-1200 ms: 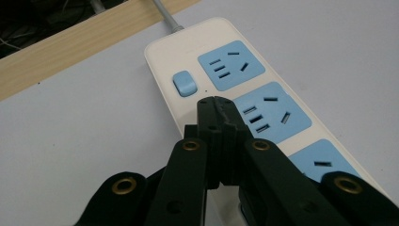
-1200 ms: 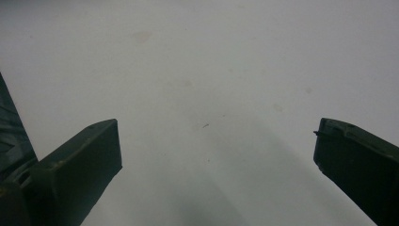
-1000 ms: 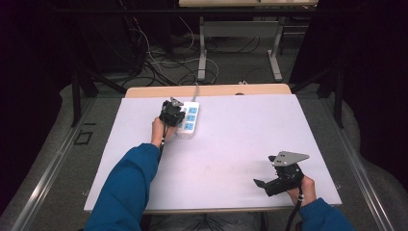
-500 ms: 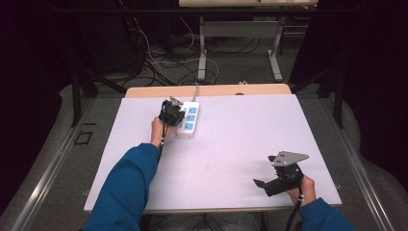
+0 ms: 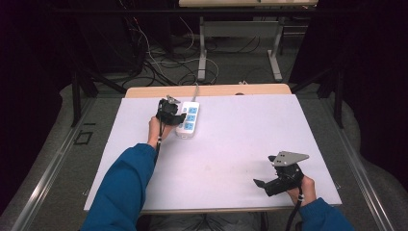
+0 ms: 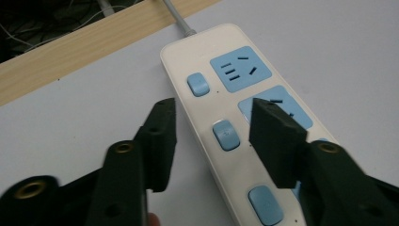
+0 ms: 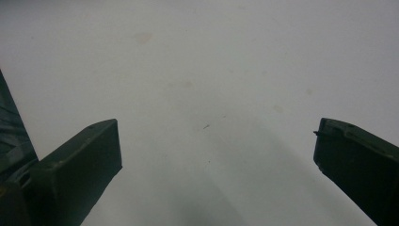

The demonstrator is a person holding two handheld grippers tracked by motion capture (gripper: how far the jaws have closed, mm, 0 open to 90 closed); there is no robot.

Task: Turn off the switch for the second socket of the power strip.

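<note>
A white power strip [image 5: 188, 120] with blue sockets and blue switch buttons lies at the far left of the white table [image 5: 240, 139]. My left gripper [image 5: 176, 114] hovers at its left edge. In the left gripper view the gripper [image 6: 214, 127] is open and its jaws have just been opening. One jaw stands left of the power strip [image 6: 235, 94] and the other over its sockets. A blue switch button [image 6: 227, 135] sits between them, and the pads press on nothing. My right gripper [image 5: 263, 171] rests near the front right of the table. Its jaws are wide apart [image 7: 216, 146] over bare tabletop.
The strip's grey cable [image 5: 196, 90] runs off the far edge over a wooden strip [image 5: 216, 90]. Beyond the table, cables and metal table legs [image 5: 202, 53] stand on the floor. A blue sleeve [image 5: 125, 187] reaches in from the front left.
The left gripper's jaws look slightly wider apart beside the power strip than before. Both hands stay where they were.
</note>
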